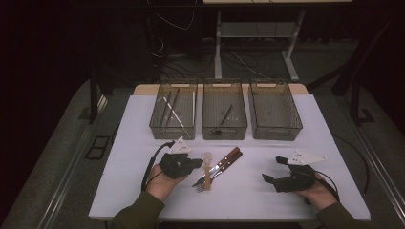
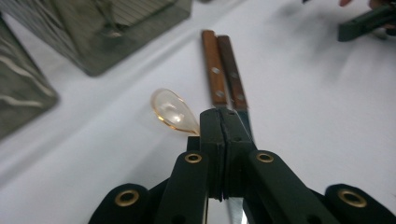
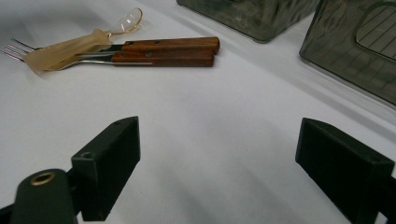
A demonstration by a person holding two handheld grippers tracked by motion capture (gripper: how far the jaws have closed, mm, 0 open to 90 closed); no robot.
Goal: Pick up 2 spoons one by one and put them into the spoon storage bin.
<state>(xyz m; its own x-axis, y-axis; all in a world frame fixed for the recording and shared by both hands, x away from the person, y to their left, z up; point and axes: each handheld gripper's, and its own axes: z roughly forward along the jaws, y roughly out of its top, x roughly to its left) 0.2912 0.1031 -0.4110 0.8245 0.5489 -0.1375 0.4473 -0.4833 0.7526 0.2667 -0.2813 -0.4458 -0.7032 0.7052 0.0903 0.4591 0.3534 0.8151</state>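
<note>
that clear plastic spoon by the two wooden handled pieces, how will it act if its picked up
The clear plastic spoon looks thin, so it is probably light and a bit bendy. Its glossy bowl may slip between the pads. It lies across the wood-handled cutlery, so lifting it could nudge those; the left gripper is shut beside it.

Open right gripper (image 3: 219, 163), cutlery (image 3: 163, 51) beyond

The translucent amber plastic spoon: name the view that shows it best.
The right gripper view: the translucent amber plastic spoon lies whole there, handle across the wooden-handled cutlery. The left gripper view gives its bowl close, but the shut left gripper hides the handle. The high view shows it small.
</note>
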